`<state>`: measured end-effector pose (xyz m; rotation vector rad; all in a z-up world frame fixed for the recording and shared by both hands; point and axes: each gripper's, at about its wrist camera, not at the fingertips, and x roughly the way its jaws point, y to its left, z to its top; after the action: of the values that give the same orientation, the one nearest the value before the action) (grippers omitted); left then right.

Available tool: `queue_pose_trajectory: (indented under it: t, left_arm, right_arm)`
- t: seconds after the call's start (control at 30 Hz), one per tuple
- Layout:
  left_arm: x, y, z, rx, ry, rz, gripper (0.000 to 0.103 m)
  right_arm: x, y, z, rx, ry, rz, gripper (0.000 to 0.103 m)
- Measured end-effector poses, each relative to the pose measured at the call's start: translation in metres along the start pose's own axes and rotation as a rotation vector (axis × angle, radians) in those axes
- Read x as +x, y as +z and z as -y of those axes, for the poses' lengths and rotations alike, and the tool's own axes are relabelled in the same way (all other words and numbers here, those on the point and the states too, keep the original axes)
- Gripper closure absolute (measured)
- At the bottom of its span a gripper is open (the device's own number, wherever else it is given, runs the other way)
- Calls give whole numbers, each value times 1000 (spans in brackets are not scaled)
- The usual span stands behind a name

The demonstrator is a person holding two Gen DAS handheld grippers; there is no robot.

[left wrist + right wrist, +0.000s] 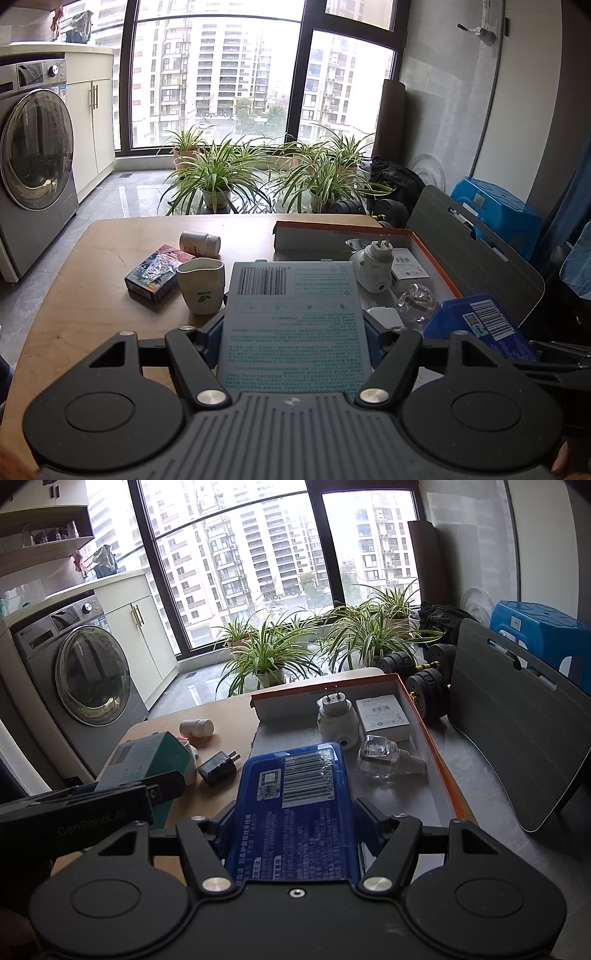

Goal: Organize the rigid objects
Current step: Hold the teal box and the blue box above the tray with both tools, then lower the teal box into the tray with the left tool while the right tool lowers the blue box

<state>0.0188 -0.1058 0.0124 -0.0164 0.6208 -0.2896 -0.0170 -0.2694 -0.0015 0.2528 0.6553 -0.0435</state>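
the pale teal box (293,325) is pinched in the left gripper (295,332), long axis pointing forward, just short of the orange-rimmed tray (439,266). the right gripper (291,812) clamps a blue box (295,805) already over that tray's near edge, so it is nearer.

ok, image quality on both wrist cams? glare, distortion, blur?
Left wrist: window overexposed, frames bow from fisheye, teal box print sharp. Right wrist: same backlight, glare streak on the blue box wrap, corners vignetted, no motion blur.
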Motion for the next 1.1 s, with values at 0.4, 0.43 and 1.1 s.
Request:
queue_pose_trajectory:
  t: [0.4,0.43,1.1]
  left_arm:
    - [13,8,-4,11,0,-10,31]
    - [15,10,-3,12,0,-11,31]
    - [65,32,8,39,-22,-52,31]
  right_arm:
    - [12,-1,1,8,-1,-17,24]
    - [14,-1,3,8,-1,-20,24]
    - [44,-6,-11,1,13,-70,24]
